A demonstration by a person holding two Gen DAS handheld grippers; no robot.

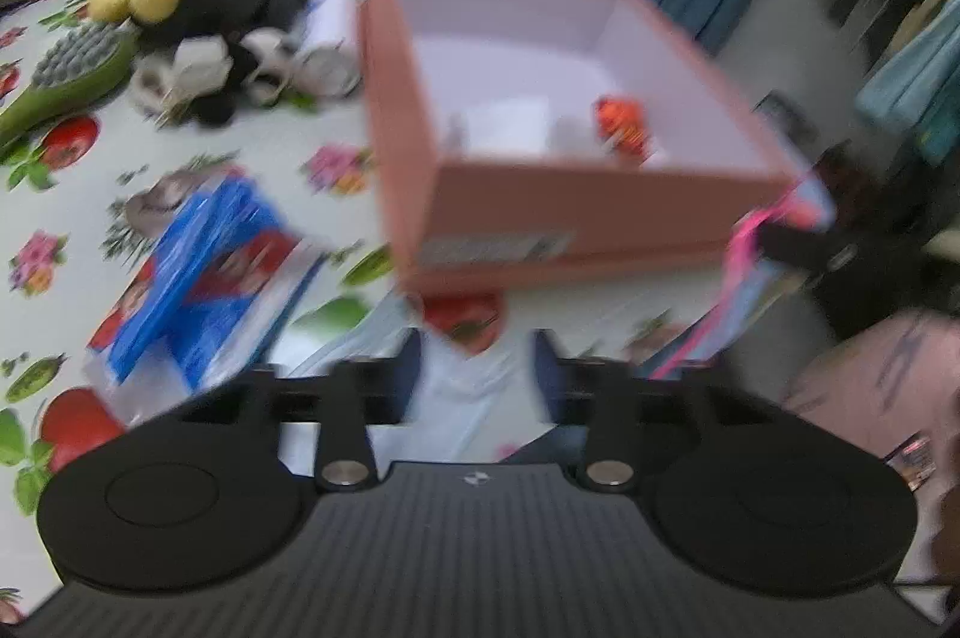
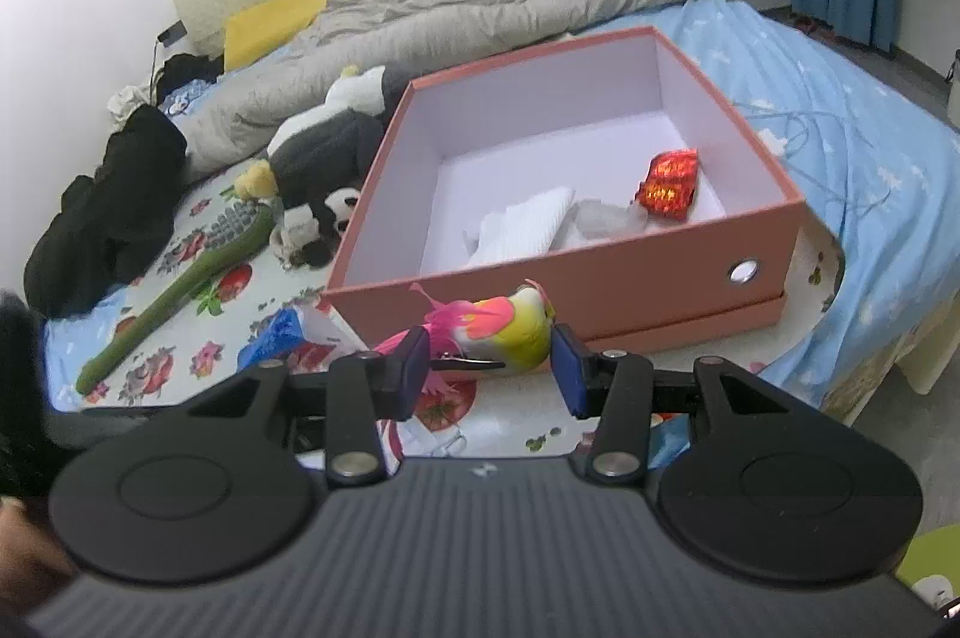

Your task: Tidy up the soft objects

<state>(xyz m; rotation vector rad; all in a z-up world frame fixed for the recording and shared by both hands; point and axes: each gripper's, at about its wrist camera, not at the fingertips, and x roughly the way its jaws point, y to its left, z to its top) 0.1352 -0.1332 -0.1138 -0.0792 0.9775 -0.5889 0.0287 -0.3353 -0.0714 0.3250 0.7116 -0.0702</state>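
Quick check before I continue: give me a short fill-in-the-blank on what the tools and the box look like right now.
1. The right tool is shut on a toy ____ with pink feathers.
2. The left tool is open and holds ____.
3. The shiny red packet lies ____ the pink box.
4. The green brush lies on the ____ side of the box in the right wrist view.

Missing words: bird; nothing; inside; left

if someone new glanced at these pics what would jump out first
The big salmon-pink box stands open mid-bed, a shiny red packet and white cloth inside. Right before it, the right gripper holds a pink and yellow toy bird. Plush pandas lie left of the box.
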